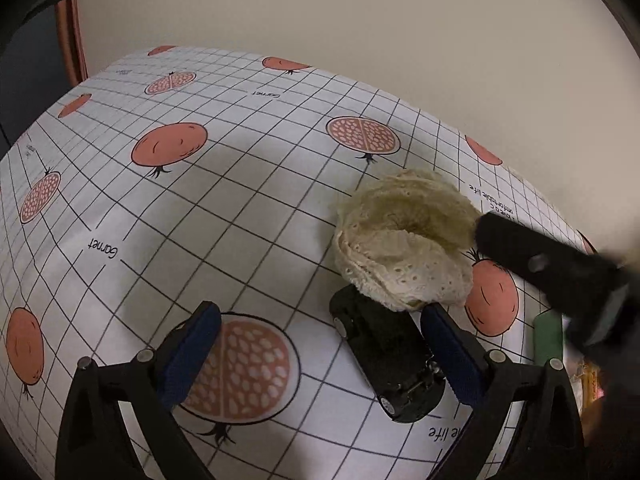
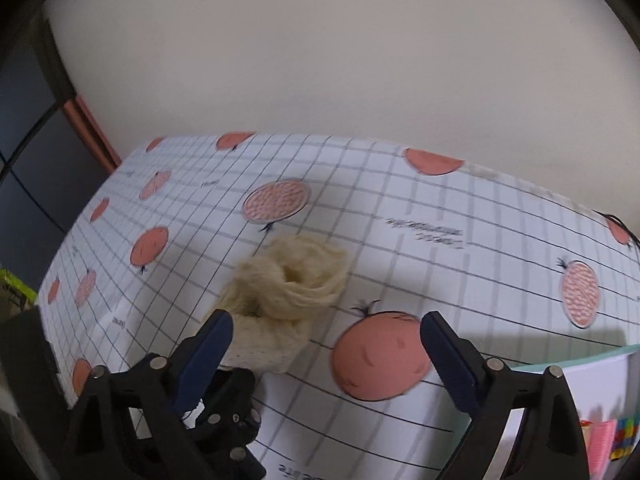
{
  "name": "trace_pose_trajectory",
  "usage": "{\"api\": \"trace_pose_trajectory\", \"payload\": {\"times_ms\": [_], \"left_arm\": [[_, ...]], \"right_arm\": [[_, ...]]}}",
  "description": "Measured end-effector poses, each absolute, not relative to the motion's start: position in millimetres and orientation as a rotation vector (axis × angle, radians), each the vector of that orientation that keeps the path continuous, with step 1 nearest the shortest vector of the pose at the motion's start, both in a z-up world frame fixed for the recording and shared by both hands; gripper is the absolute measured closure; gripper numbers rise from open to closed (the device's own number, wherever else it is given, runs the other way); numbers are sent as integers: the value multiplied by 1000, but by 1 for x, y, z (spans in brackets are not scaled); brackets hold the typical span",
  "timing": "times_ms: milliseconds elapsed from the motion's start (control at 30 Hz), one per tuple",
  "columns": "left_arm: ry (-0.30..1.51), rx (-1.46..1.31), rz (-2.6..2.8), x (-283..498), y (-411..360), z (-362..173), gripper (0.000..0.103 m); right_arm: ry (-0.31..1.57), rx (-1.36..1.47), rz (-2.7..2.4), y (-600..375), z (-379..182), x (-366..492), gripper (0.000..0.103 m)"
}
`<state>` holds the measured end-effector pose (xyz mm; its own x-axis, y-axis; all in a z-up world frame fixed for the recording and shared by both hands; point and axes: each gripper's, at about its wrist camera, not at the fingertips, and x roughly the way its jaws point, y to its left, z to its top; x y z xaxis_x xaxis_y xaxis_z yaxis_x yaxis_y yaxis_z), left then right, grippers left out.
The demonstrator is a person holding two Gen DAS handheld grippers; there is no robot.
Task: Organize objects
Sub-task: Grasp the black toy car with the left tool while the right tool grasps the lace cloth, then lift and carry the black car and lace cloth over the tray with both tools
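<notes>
A crumpled cream lace cloth (image 1: 400, 240) lies on the pomegranate-print tablecloth (image 1: 248, 208). A black toy car (image 1: 388, 360) rests upside down just in front of it, touching its near edge. My left gripper (image 1: 324, 340) is open over the table, with the car beside its right finger. Blurred, one of the right gripper's fingers (image 1: 516, 246) reaches in at the cloth's right edge. In the right wrist view the cloth (image 2: 288, 280) sits just beyond the left finger of my open, empty right gripper (image 2: 326, 344). That finger partly hides the car (image 2: 232, 412).
A white box with a teal rim (image 2: 580, 360) stands at the table's right, with small colourful items (image 2: 616, 436) below it. A green object (image 1: 548, 336) shows beside the right finger in the left wrist view. A plain wall rises behind the table; an orange chair frame (image 1: 72, 40) stands at the far left.
</notes>
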<state>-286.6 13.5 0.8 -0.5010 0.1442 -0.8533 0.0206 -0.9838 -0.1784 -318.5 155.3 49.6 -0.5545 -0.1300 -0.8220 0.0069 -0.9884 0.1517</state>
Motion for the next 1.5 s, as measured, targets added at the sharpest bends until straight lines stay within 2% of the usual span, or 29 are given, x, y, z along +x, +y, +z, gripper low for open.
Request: {"api": "trace_pose_trajectory", "payload": {"times_ms": [200,433,600,667,933,1133,1500], "left_arm": [[-252,-1559,2648,-288,-1,2,5],[-205,-1562,2654,-290,-6,4,21],[-186,-1556,2650,-291,-8,5,31],[-186,-1554,2655,-292,-11,6,40],[-186,-1541,2680,-293,-23,8,68],[-196,-1519,2678,-291,-24,7,68],[-243,-1593,2655,-267,-30,13,68]], "right_arm": [[-170,1480,-2676,138,38,-329,16],[-155,1499,-2658,126,33,-335,28],[-166,1518,-2623,118,30,-336,51],[-166,1529,-2619,117,28,-336,65],[-210,1559,-2616,124,21,-333,85],[-238,1540,-2622,134,28,-322,90],[-301,1502,-2664,163,59,-271,90]]}}
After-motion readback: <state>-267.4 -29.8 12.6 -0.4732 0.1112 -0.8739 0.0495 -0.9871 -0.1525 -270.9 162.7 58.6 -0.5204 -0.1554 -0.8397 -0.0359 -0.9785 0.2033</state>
